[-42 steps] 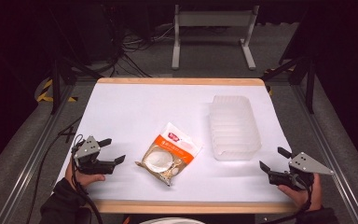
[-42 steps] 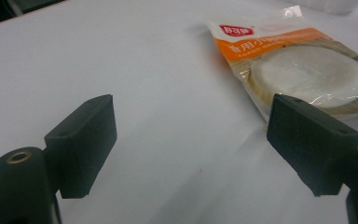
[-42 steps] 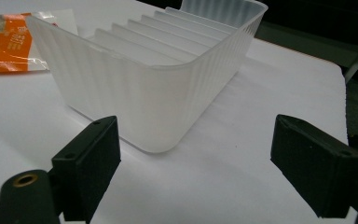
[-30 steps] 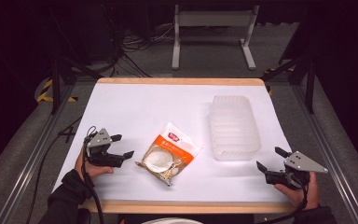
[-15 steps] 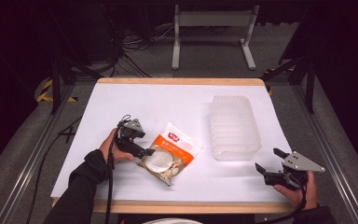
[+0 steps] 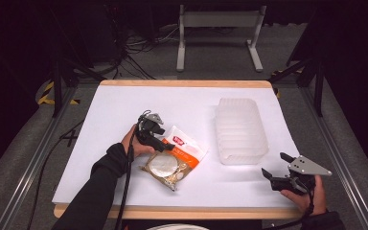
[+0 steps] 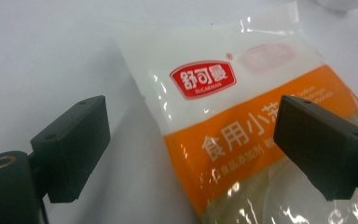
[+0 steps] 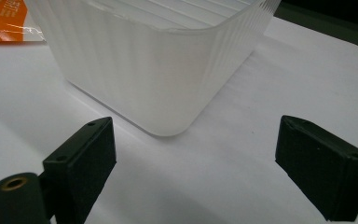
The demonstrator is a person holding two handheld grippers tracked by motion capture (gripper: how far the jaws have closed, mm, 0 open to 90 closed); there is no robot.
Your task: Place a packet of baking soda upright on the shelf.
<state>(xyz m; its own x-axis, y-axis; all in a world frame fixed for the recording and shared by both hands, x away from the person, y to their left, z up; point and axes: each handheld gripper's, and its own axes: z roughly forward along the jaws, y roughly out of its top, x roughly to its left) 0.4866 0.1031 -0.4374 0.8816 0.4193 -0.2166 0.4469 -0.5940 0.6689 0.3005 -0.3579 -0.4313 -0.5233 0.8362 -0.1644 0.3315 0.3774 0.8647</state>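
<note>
— Since the snack packet (image 6: 175,157) is a thin, glossy plastic bag with an orange band and a red logo, how is it expected to handle?

— It is judged light, soft and slippery; the film crinkles and shines in the left gripper view, and the pale round contents seen through the clear lower part could be crushed by a hard squeeze. It lies flat on the white table cover (image 6: 110,124), near the middle and a little to the left.

— Where should hold be taken?

— The upper white edge of the packet (image 7: 242,93), near the sealed end, is judged best, since only film is pinched there and the contents are spared. The left gripper (image 6: 159,139) is placed at that upper left edge, its jaws spread wide, with one jaw over the bare cover and the other over the orange band. Nothing is pinched yet.

— And the other side?

— The right gripper (image 6: 273,168) is held low near the table's front right corner, jaws likewise spread and empty, pointed at the near corner of the ribbed translucent plastic tub (image 8: 168,70), from which it is kept apart.

— How many of each are counted?

— One packet, one tub (image 6: 241,129) and two grippers are counted. The tub stands right of the packet, apart from it.
</note>
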